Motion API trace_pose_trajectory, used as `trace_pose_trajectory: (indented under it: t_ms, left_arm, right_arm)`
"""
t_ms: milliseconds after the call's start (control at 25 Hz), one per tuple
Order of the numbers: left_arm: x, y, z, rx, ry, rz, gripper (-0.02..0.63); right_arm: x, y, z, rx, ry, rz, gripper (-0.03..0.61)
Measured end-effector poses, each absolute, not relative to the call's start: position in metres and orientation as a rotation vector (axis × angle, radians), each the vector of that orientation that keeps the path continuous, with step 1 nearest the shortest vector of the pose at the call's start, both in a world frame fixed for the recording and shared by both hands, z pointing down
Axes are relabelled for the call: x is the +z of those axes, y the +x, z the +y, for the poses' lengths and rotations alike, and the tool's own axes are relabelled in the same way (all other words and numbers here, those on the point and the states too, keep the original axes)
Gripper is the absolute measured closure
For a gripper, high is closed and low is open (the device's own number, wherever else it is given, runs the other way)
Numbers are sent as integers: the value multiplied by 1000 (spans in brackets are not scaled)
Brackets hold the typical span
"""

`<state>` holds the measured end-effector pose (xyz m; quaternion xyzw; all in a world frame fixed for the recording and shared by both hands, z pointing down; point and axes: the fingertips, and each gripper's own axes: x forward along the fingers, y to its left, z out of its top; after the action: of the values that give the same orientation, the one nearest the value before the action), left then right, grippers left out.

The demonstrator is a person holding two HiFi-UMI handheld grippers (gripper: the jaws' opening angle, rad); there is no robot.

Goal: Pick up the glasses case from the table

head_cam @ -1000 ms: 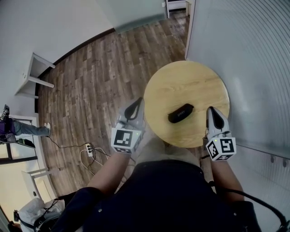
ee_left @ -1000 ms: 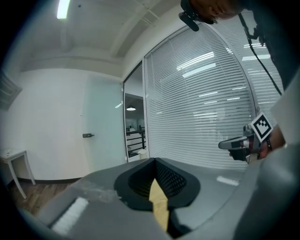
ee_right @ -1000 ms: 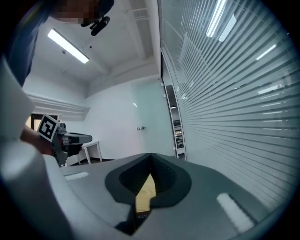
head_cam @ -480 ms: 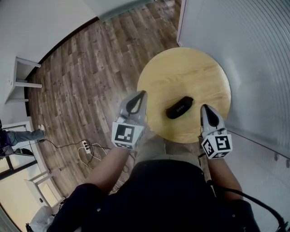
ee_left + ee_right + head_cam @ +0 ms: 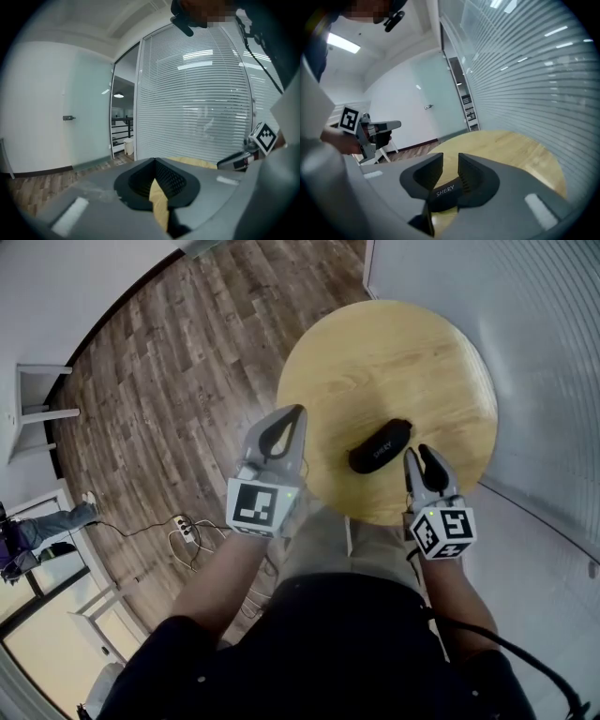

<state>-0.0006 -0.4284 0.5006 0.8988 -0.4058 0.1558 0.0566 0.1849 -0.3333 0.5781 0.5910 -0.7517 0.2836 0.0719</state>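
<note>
The black glasses case [image 5: 381, 446] lies on the round wooden table [image 5: 394, 343], near its front edge. My right gripper [image 5: 419, 454] hovers just right of the case's near end. Its jaws have just been opening and stand a narrow gap apart, with nothing between them. In the right gripper view the case [image 5: 446, 191], with white lettering, shows through that gap [image 5: 451, 157], beyond the jaws. My left gripper [image 5: 298, 414] is shut and empty over the table's left edge, well left of the case. In the left gripper view its tips [image 5: 154, 160] meet.
A glass wall with blinds [image 5: 553, 381] runs close along the table's right side. Wooden floor [image 5: 169, 362] spreads to the left, with a power strip and cable [image 5: 183, 529] and white furniture [image 5: 37, 409]. A person [image 5: 42, 519] stands at the far left.
Both grippers have come down and forward toward the table. The right one now sits beside the case and its jaws have parted slightly. The left stays shut.
</note>
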Motion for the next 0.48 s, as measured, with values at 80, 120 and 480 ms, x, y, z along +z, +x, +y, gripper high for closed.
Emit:
trace_pose_trajectory:
  t_ms: [80,120,480]
  left_arm:
    - [513,2,-431,465,2724,-1215,607]
    - [518,3,-432,458,2710,-1212,607]
    - [565,16,-428,486,2691,-1093,607]
  right_arm:
    - [602,188,-333,971,1825,-2221,468]
    - [612,188,-332,1013,1833,-2206,455]
    - [680,188,-336,1224,1892,-2090,246]
